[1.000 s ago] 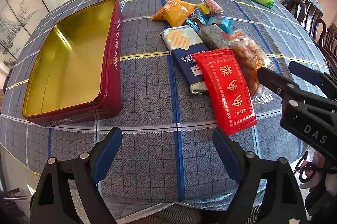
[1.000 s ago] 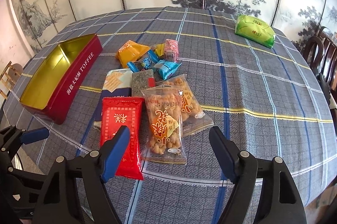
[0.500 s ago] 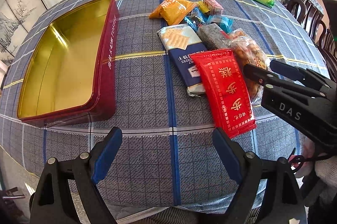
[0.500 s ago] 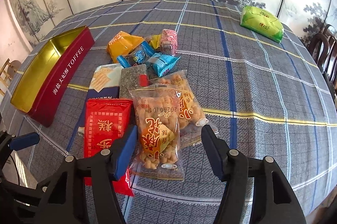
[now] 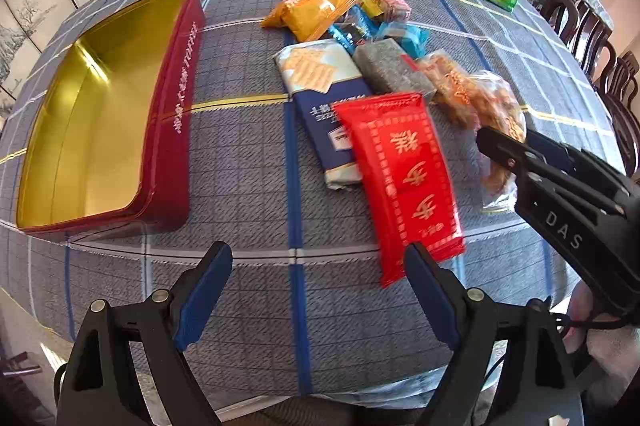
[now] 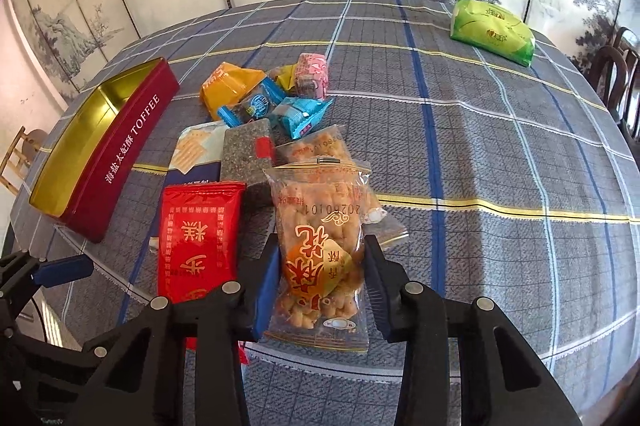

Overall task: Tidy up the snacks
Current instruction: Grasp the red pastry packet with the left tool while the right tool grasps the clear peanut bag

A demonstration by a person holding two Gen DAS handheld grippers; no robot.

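A pile of snacks lies on the checked tablecloth. My right gripper (image 6: 320, 282) has its jaws around a clear bag of fried twists (image 6: 316, 226), pads touching both sides; it also shows in the left wrist view (image 5: 492, 102). Left of it lies a red packet (image 6: 198, 230) (image 5: 404, 178) over a blue cracker pack (image 5: 320, 94). The empty red toffee tin (image 5: 172, 114) (image 6: 120, 150) stands open at the left. My left gripper (image 5: 316, 290) is open and empty above the table's near edge.
Behind the pile lie an orange packet (image 5: 308, 10), blue candies (image 6: 296, 112), a pink sweet (image 6: 314, 76) and a grey bar (image 5: 388, 70). A green tissue pack (image 6: 492, 32) lies far right. Dark chairs (image 5: 600, 42) stand at the right.
My right gripper has moved forward and closed in from wide open onto the bag of fried twists. My left gripper stays open, shifted slightly toward the table.
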